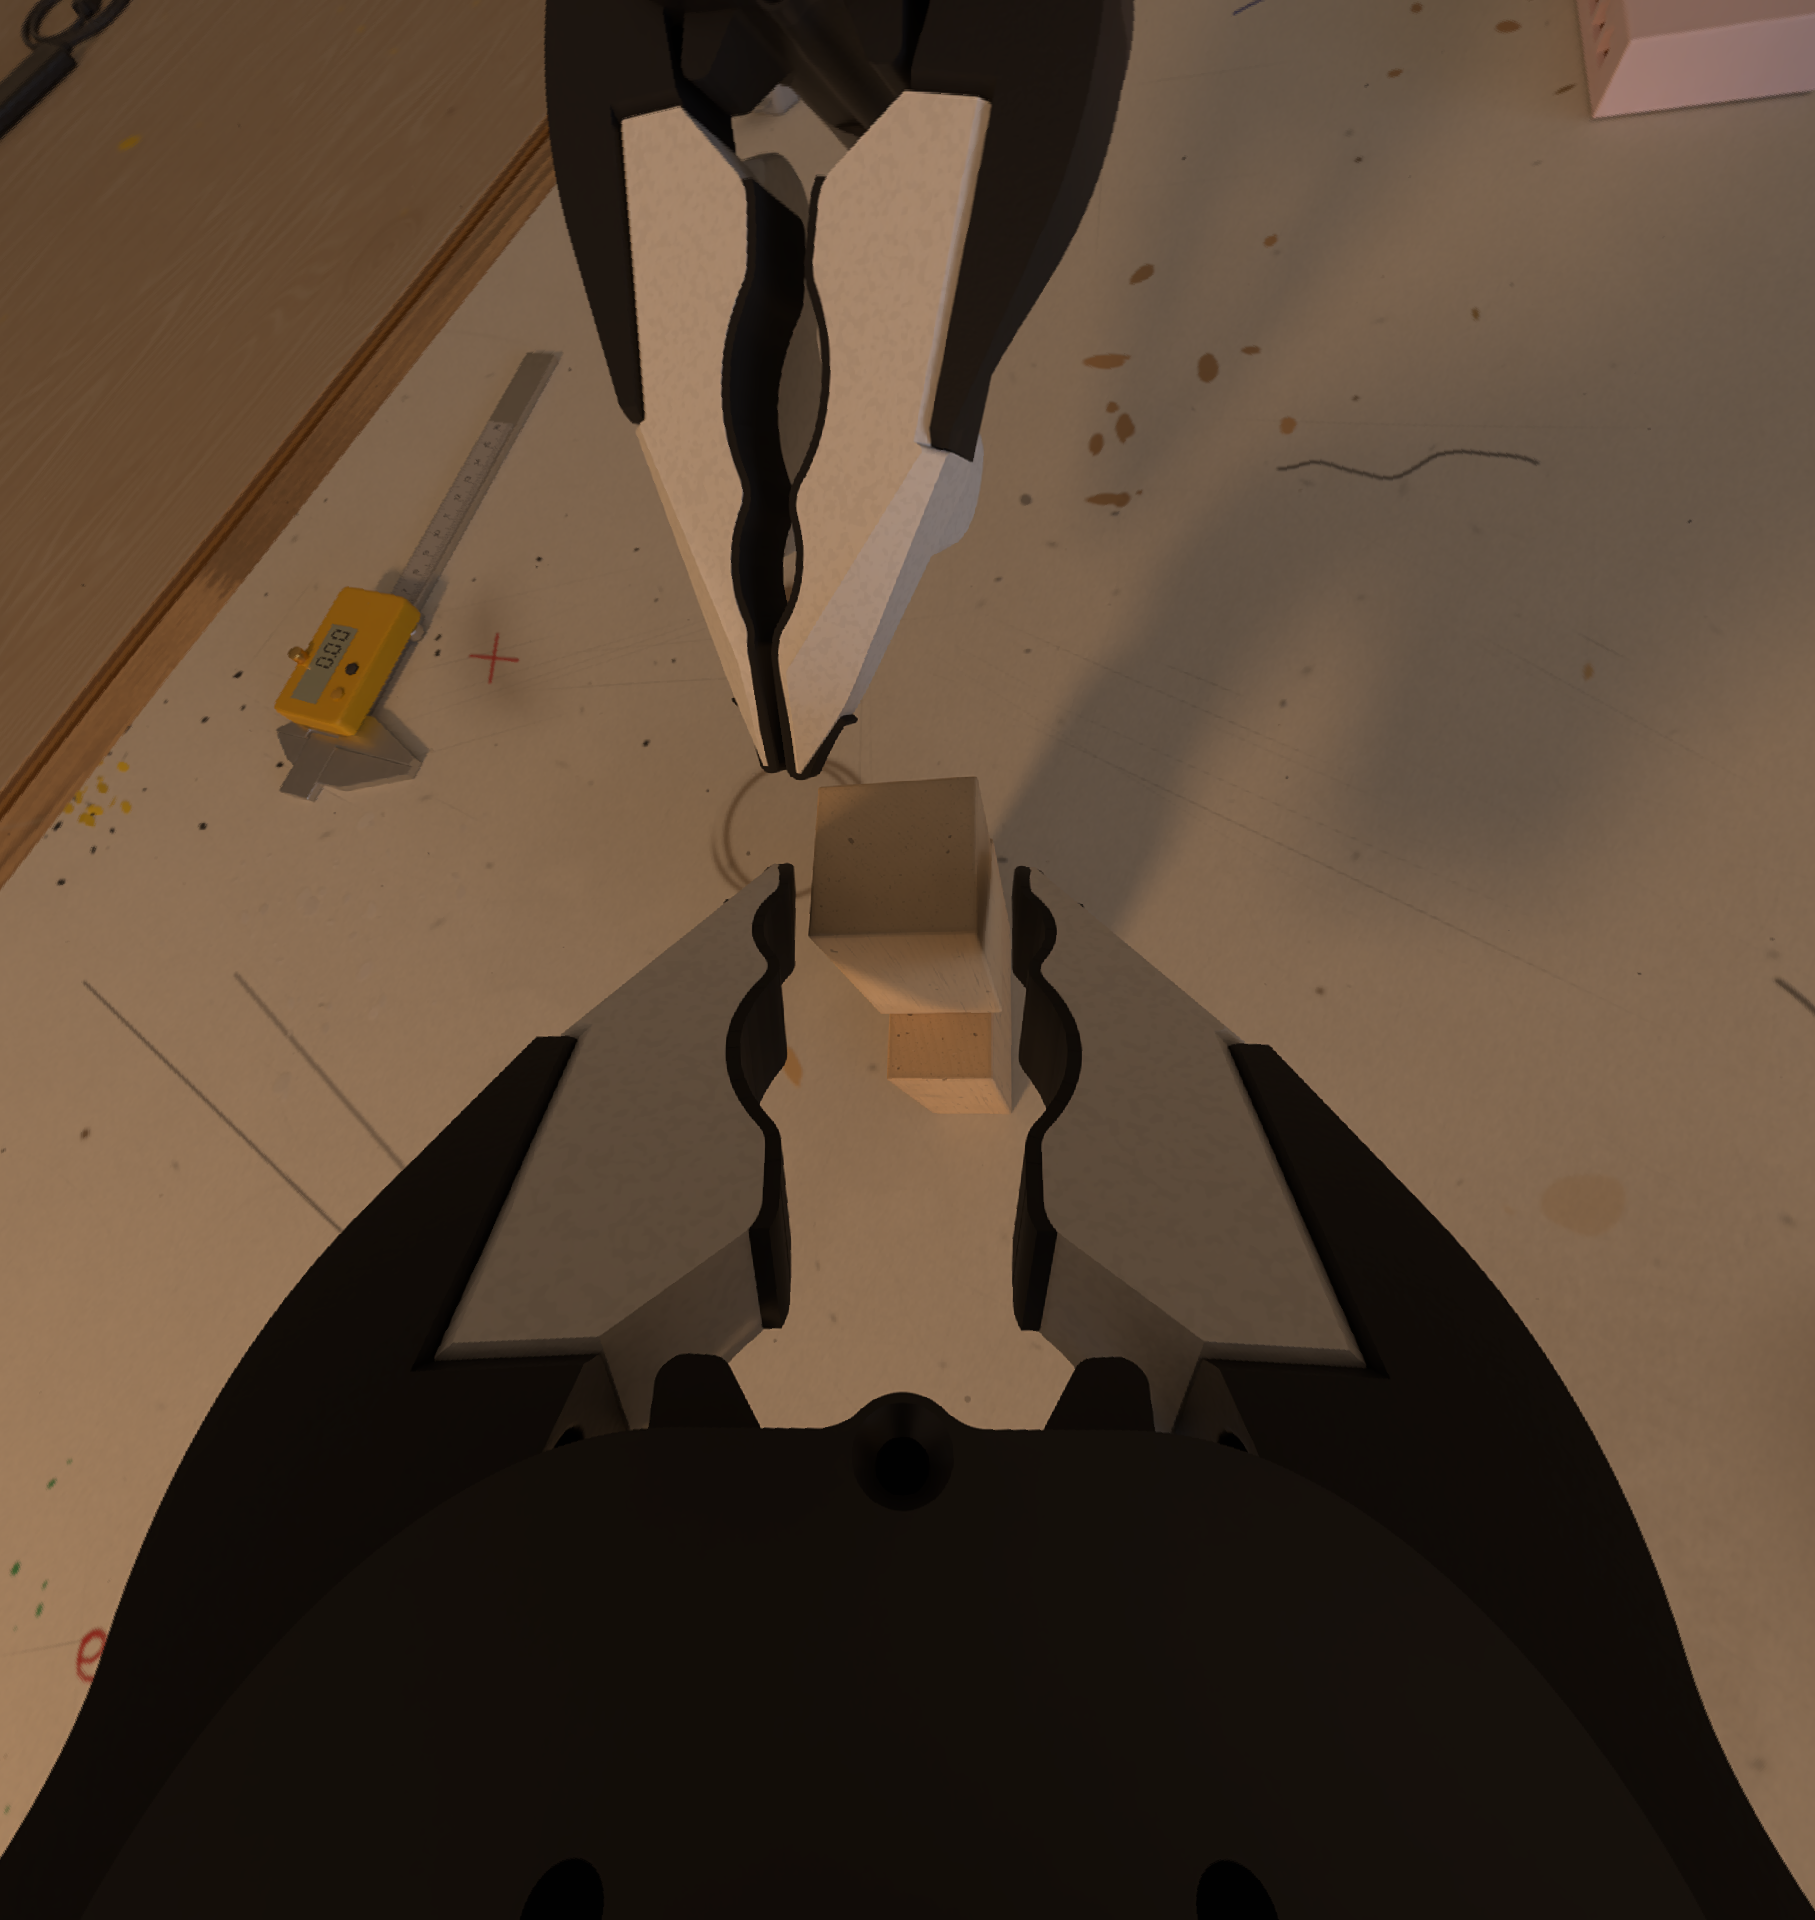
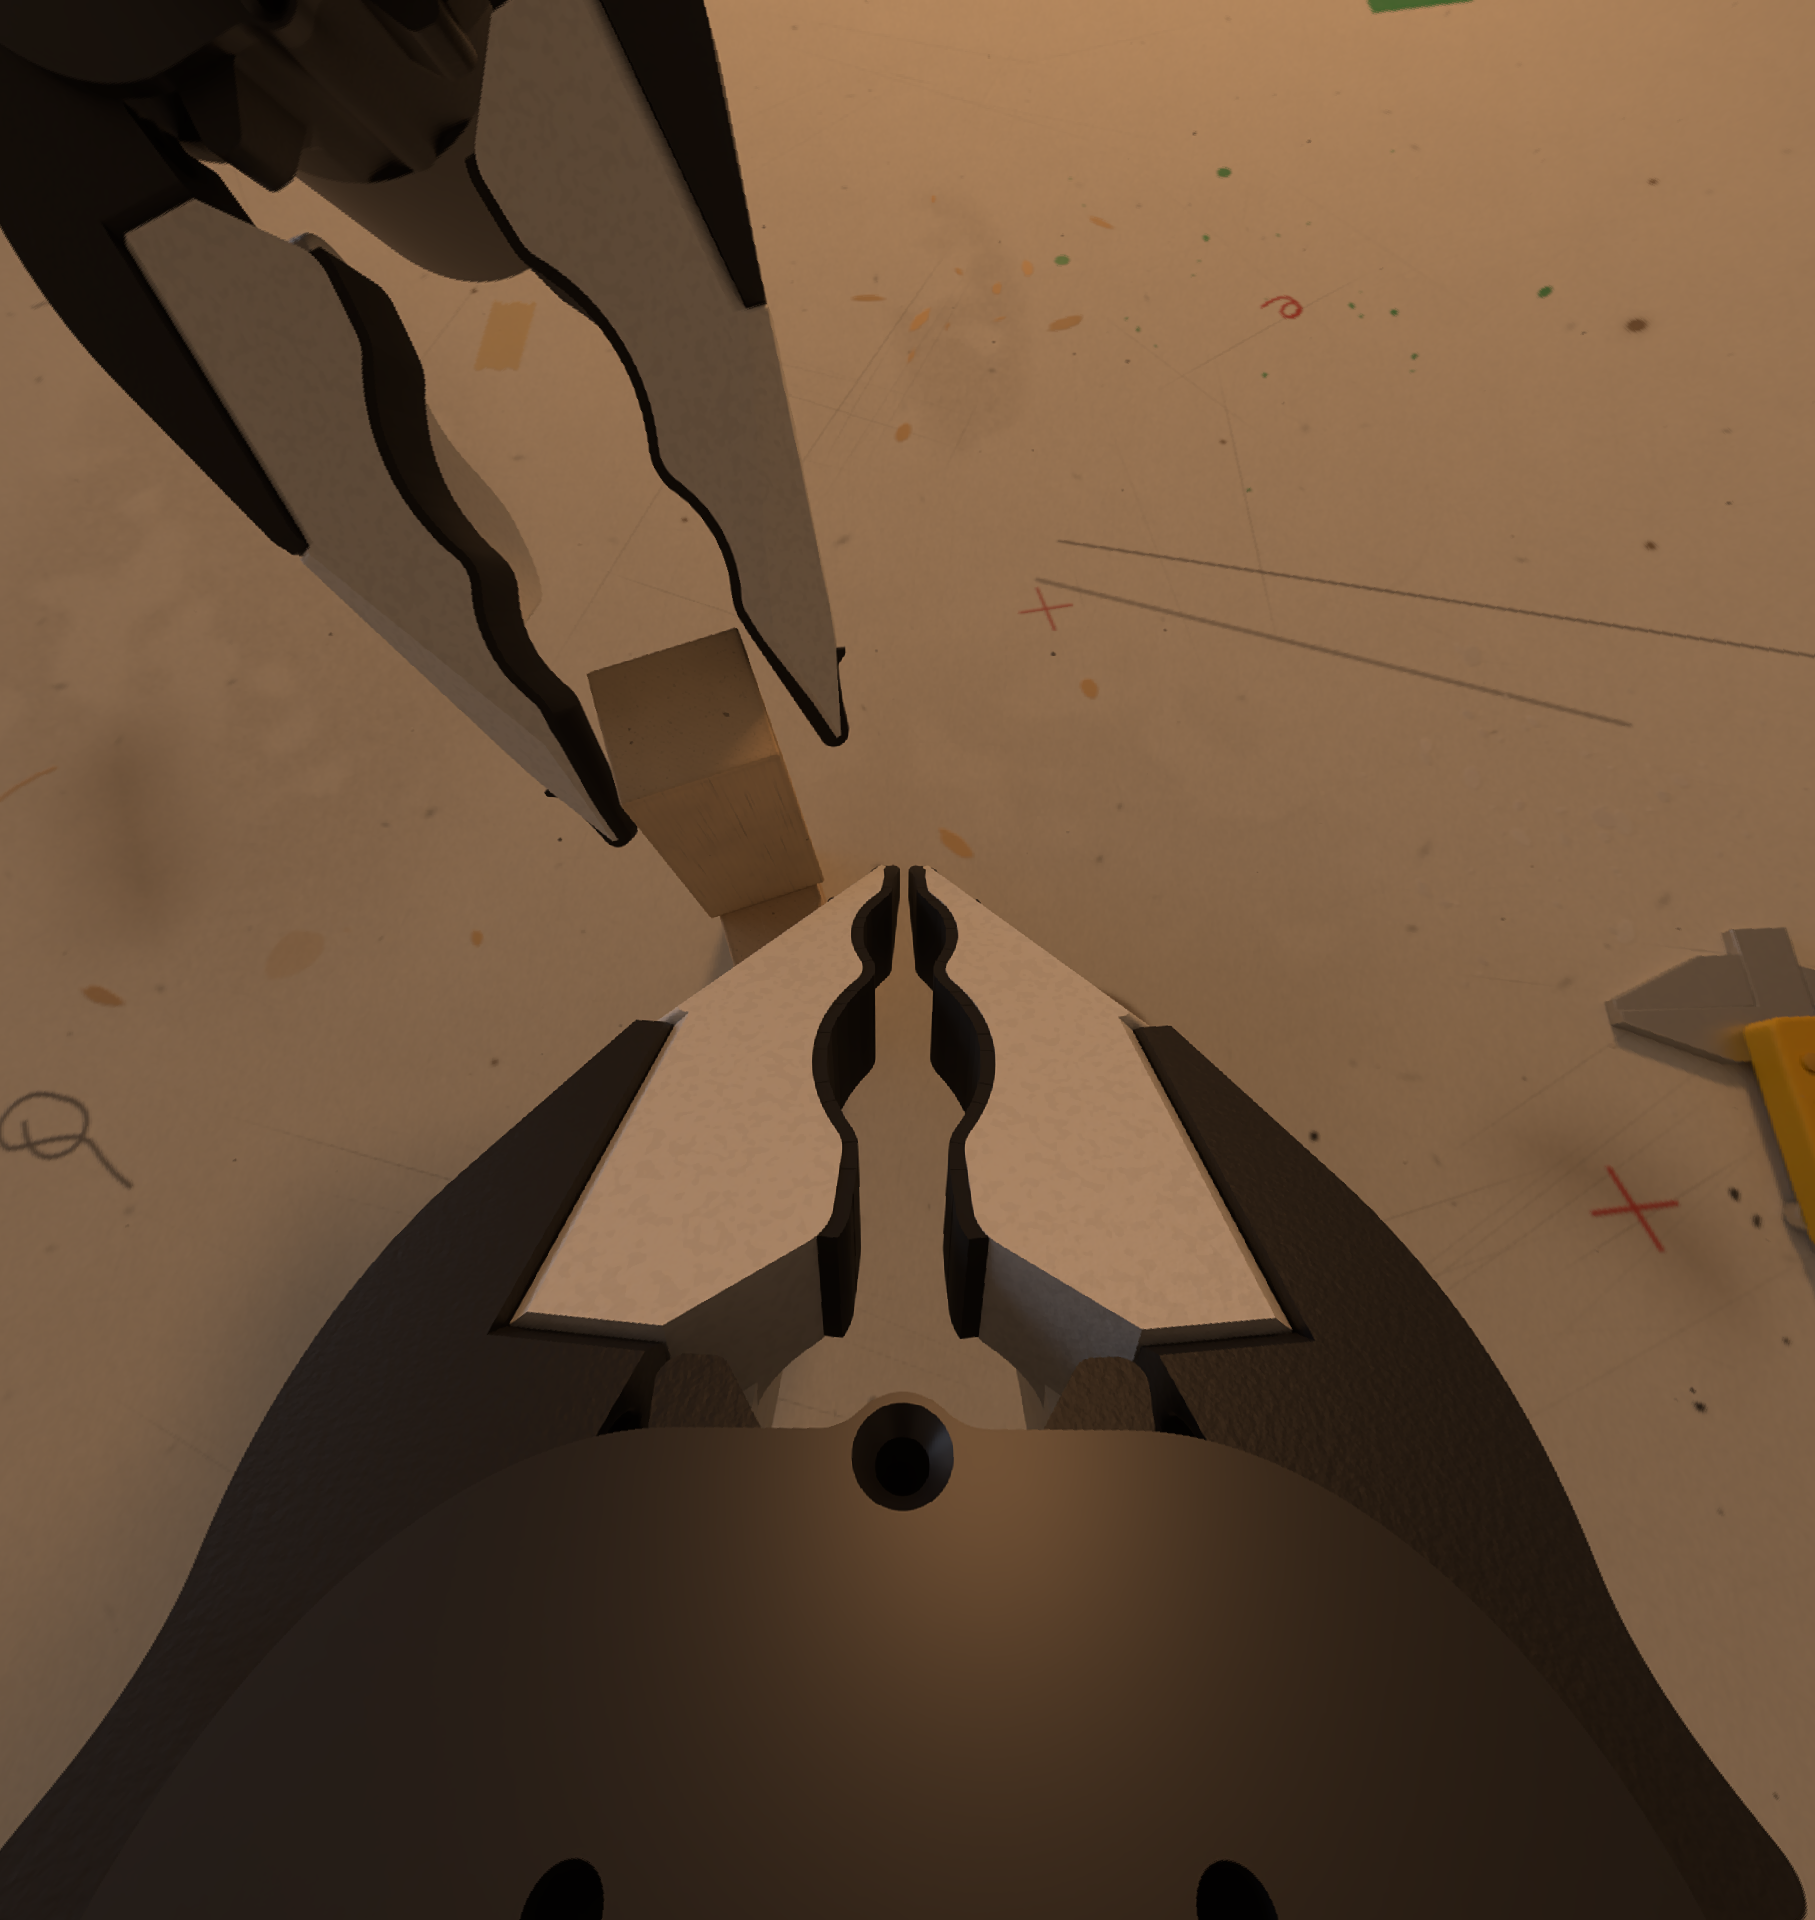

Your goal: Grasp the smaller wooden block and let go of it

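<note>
Two wooden blocks sit mid-tabletop (image 1: pixel 1298 935), one atop the other as far as I can tell: a taller pale block (image 1: pixel 898 868) over a smaller wooden block (image 1: pixel 950 1060), though the overlap makes the contact hard to confirm. Writing: yellow digital caliper (image 1: pixel 347 665) lying on the tabletop to the left has a small display with digits; scattered red crosses, a red scribble and pencil marks on the surface, nothing branded. White box (image 1: pixel 1703 52) at far top right, dark wood board (image 1: pixel 186 343) along the upper left. Left gripper (image 1: pixel 903 883) has its fingers spread moderately wide, straddling both blocks, one finger on each side; the right-hand finger sits just beside the block faces, the left-hand one shows a clear gap. It has hold of nothing. Right gripper (image 1: pixel 783 769) points in from the opposite side, fingers nearly together with only a thin slit between the tips, empty, tips just beside the taller block's far top edge. Right wrist view agrees: right gripper (image 2: pixel 903 871) pinched almost to contact, blocks (image 2: pixel 705 769) just off its tips, to the left, between the left gripper's (image 2: pixel 731 790) spread fingers.
</note>
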You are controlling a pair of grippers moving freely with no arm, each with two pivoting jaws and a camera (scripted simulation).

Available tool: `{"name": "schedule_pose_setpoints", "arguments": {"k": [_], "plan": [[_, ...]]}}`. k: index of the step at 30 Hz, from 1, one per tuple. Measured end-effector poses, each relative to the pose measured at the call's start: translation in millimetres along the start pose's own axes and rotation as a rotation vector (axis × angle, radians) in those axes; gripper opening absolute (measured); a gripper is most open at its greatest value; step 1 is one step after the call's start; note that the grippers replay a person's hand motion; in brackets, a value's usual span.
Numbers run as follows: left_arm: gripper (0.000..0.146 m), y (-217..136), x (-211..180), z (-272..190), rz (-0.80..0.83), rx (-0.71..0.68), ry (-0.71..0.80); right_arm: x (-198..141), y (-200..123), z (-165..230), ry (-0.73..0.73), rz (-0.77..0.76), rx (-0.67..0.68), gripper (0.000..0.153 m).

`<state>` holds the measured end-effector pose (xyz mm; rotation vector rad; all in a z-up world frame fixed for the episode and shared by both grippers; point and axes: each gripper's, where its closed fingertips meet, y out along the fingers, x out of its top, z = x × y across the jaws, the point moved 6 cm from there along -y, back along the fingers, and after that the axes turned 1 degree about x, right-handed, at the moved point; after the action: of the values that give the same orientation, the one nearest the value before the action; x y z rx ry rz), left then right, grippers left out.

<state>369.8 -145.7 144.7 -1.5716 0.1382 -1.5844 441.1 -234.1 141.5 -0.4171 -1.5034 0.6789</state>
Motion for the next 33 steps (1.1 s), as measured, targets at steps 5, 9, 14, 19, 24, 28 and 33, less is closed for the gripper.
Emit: {"name": "schedule_pose_setpoints", "arguments": {"k": [5, 9, 14, 19, 24, 28, 33], "plan": [[0.038, 0.4, 0.7, 0.8, -0.005, -0.013, 0.006, 0.4, 0.0, -2.9, 0.012, 0.006, 0.047, 0.002], [0.035, 0.3, 1.1, 2.1, -0.014, -0.024, -0.002, 0.6, 0.8, -5.1, 0.026, -0.008, 0.075, 0.002], [0.033, 0.6, 1.7, 2.4, -0.013, -0.030, 0.005, -0.7, 1.5, -8.0, 0.050, -0.035, 0.109, 0.002], [0.033, 0.7, 2.0, 3.0, -0.014, -0.043, 0.005, -2.9, 1.7, -11.0, 0.048, -0.075, 0.151, 0.002], [0.032, 0.1, 1.4, 3.5, -0.019, -0.053, 0.001, -2.7, 2.3, -12.7, 0.022, -0.089, 0.180, 0.002], [0.032, -0.1, 1.2, 3.9, -0.022, -0.061, -0.003, 0.2, 2.2, -11.4, -0.022, -0.052, 0.161, 0.002], [0.032, -0.7, 0.7, 4.1, -0.027, -0.062, -0.008, 5.0, 2.4, -10.0, -0.062, 0.007, 0.144, 0.002]]}}
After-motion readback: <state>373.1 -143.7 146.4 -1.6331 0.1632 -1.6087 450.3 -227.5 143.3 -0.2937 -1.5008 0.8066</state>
